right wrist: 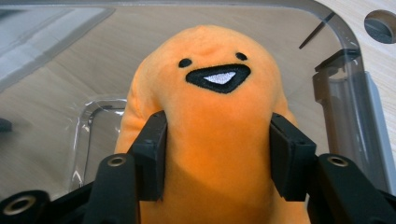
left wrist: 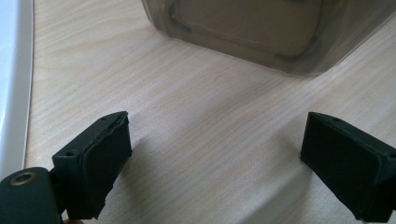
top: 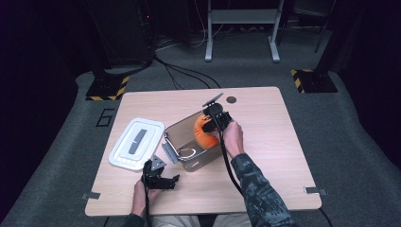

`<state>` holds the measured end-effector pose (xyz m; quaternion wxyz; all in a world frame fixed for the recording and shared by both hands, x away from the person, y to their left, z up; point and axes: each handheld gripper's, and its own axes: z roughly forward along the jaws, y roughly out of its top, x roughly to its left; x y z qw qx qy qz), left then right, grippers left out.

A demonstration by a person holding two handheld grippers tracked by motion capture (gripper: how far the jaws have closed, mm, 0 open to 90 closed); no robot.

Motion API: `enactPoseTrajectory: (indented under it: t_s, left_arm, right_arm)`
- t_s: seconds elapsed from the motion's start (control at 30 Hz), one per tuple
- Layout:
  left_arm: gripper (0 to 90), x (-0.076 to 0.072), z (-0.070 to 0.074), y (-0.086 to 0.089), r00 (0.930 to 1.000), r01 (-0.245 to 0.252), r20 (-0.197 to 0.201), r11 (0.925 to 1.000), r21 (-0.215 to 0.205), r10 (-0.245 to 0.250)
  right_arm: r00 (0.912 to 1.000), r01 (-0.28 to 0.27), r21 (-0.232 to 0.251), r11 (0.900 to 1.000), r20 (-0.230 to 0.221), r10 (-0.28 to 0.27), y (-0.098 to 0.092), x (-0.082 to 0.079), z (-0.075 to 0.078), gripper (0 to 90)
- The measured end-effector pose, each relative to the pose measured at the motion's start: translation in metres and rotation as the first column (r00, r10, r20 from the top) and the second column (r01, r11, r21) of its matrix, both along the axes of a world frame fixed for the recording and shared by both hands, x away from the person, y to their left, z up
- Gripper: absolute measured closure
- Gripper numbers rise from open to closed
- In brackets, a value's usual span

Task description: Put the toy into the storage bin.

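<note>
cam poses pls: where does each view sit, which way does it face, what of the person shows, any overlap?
High view: above the near edge, facing forward-down at the table; forearms, both hand-held grippers.
Left gripper view: on the left hand-held gripper, facing tabletop and clear bin; open jaws.
Right gripper view: on the right hand-held gripper, facing the orange plush in the bin.
Shared: the bin.

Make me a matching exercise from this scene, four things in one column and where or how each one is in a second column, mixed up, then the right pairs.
Things:
1. Orange plush toy with a stitched smile
2. White rectangular plastic lid
3. Clear smoky plastic box
4. Left hand-held gripper

Places or states:
A. Open over bare wood
B. Flat on the table, left of the box
C. Between the right hand-held gripper's jaws, in the box
D. Mid-table, lid off

Pairs: 1-C, 2-B, 3-D, 4-A
</note>
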<state>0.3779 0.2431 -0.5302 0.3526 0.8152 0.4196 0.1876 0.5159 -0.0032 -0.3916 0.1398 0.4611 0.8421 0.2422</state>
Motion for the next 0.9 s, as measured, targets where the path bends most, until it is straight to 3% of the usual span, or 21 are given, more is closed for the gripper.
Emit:
enactPoseTrajectory:
  t_s: [0.6, 0.8, 0.9]
  left_arm:
    - [8.2, 0.0, 0.0, 0.0, 1.0, -0.002, 0.0, 1.0, -0.002, 0.002]
    - [8.2, 0.0, 0.0, 0.0, 1.0, -0.002, 0.0, 1.0, -0.002, 0.002]
    - [8.2, 0.0, 0.0, 0.0, 1.0, -0.002, -0.001, 1.0, -0.002, 0.002]
  right_arm:
    - [0.9977, -0.013, -0.047, 0.999, -0.066, 0.01, 0.008, 0.007, -0.018, 37.5]
    - [0.9981, -0.017, -0.046, 0.999, -0.06, 0.014, 0.008, 0.006, -0.013, 27.7]
    - [0.999, -0.028, -0.043, 0.999, -0.037, 0.026, 0.008, 0.004, -0.006, 23.8]
